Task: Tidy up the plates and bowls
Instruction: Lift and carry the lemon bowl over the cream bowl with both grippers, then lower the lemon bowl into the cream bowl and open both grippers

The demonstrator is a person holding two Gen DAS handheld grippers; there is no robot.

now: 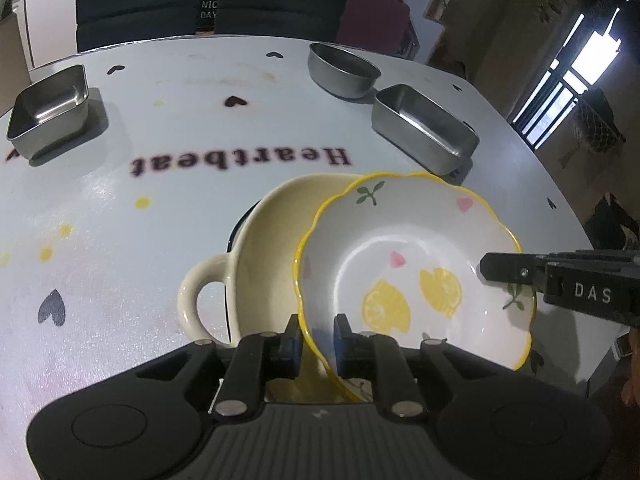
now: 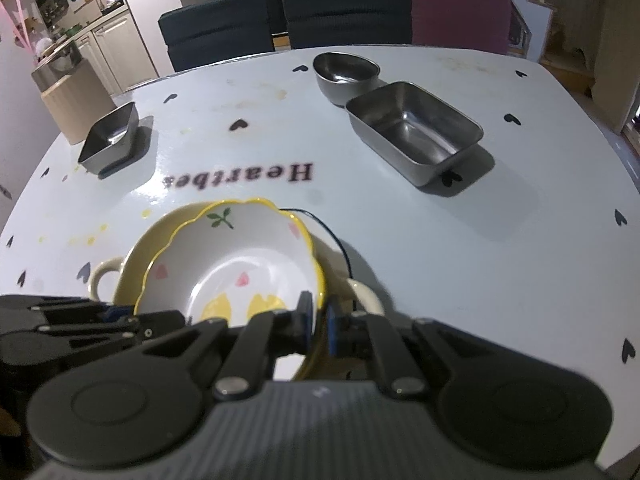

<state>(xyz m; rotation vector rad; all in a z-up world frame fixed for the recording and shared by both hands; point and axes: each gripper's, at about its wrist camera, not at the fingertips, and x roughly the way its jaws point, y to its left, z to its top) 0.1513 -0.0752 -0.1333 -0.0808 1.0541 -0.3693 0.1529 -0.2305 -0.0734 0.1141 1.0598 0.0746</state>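
Lemon plate (image 1: 416, 264) tilted in cream bowl (image 1: 264, 248), nesting not settled. Left hand-held gripper (image 1: 316, 344) slack astride near rim, pads apart. Right hand-held gripper (image 2: 318, 326) pinching opposite rim. Three steel pans ahead on bench (image 1: 160, 216), unsorted.

I see dark chairs (image 2: 280, 16) behind the pale heart-printed tabletop (image 2: 520, 240), kitchen cabinets (image 2: 116, 48) left, bright barred window (image 1: 568, 84) right.
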